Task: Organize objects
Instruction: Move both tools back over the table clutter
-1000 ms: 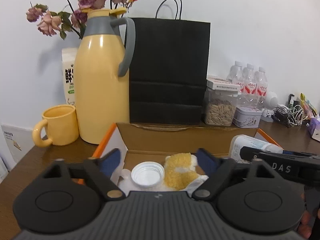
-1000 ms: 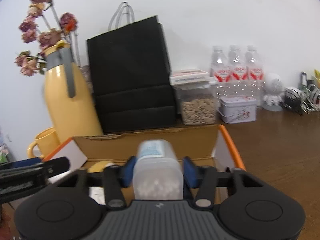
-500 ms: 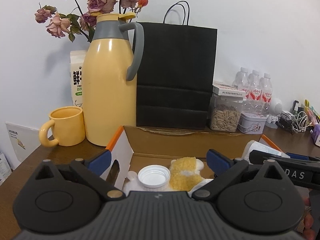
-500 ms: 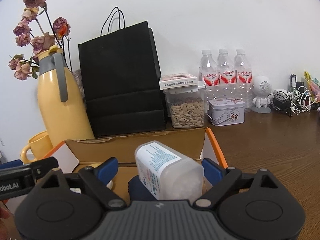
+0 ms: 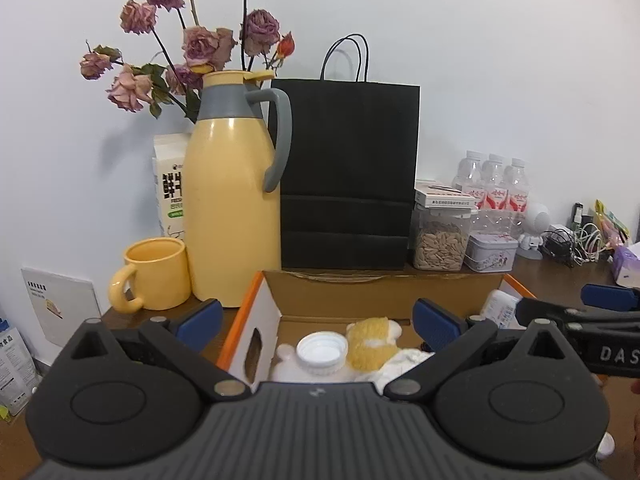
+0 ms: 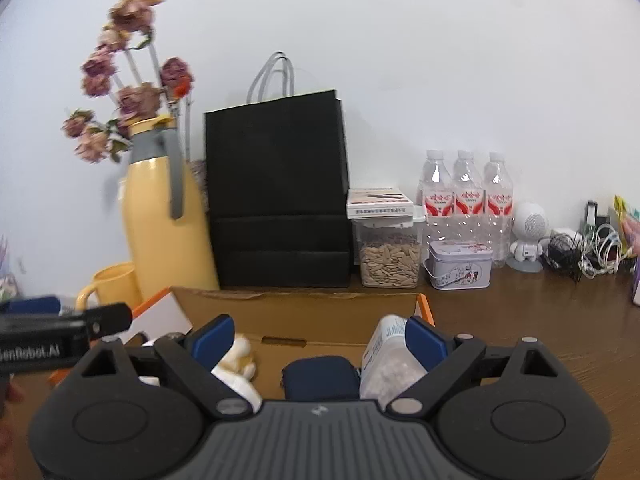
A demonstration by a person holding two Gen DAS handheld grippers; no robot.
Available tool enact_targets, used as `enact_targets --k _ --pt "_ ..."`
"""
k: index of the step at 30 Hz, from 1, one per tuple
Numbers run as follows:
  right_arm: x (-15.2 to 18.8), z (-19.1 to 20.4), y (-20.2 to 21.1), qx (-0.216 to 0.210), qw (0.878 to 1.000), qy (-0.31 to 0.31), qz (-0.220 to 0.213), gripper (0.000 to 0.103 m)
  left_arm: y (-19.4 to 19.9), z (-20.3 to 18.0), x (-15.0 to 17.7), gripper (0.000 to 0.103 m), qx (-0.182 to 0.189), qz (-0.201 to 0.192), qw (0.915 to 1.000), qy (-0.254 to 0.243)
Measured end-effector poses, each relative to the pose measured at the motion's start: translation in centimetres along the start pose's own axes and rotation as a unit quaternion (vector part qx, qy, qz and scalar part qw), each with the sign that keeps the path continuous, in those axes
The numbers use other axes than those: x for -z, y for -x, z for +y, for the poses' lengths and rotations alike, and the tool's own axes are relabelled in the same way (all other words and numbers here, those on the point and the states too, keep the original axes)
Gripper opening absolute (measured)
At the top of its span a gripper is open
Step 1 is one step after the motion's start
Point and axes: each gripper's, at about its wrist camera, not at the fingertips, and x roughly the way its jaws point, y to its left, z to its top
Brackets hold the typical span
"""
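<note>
The right tool (image 6: pixel 316 336) is standing wide open, its jaws having just been opening, gripping nothing; the clear plastic jar (image 6: pixel 386 364) is lying in the cardboard box (image 6: pixel 296 312) against its right pad. The left tool (image 5: pixel 316 318) is gaping empty above a white-capped bottle (image 5: pixel 322 354) and plush toy (image 5: pixel 370 342). Beyond both, the brown surface (image 6: pixel 520 320) is carrying a yellow jug (image 5: pixel 230 216) and black bag (image 5: pixel 348 176) against a white wall.

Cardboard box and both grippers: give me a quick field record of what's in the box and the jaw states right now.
box: open cardboard box, orange edges
contents: white-capped bottle, yellow-white plush, dark blue pouch, clear plastic container leaning at right wall
left gripper: open, empty
right gripper: jaws just opened; container beside its right finger, not gripped
</note>
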Motion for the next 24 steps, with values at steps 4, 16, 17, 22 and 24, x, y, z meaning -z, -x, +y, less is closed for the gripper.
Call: enact_targets --k 4,16,17,22,24 --pt "0.7 0.6 2.7 -0.005 1.000 0.027 0.009 0.100 2.7 1.2 0.7 0.103 0.003 0.008 1.0000 0.003" --pt "6.9 1.4 10.8 -0.038 0.995 0.064 0.070 0.102 9.8 4.3 6.5 0.103 -0.007 0.062 0.9979 -0.016" --pt "7.5 1.5 11.2 -0.041 0.994 0.063 0.077 0.102 10.3 4.6 7.2 0.103 -0.006 0.069 0.9975 -0.016" --pt "9.9 1.6 13.0 -0.045 0.992 0.054 0.104 0.102 12.6 5.5 9.6 0.103 -0.001 0.087 0.9962 -0.011" --pt "10.7 1.7 13.6 -0.046 0.992 0.051 0.109 0.102 13.5 5.6 10.4 0.103 -0.001 0.086 0.9962 -0.010"
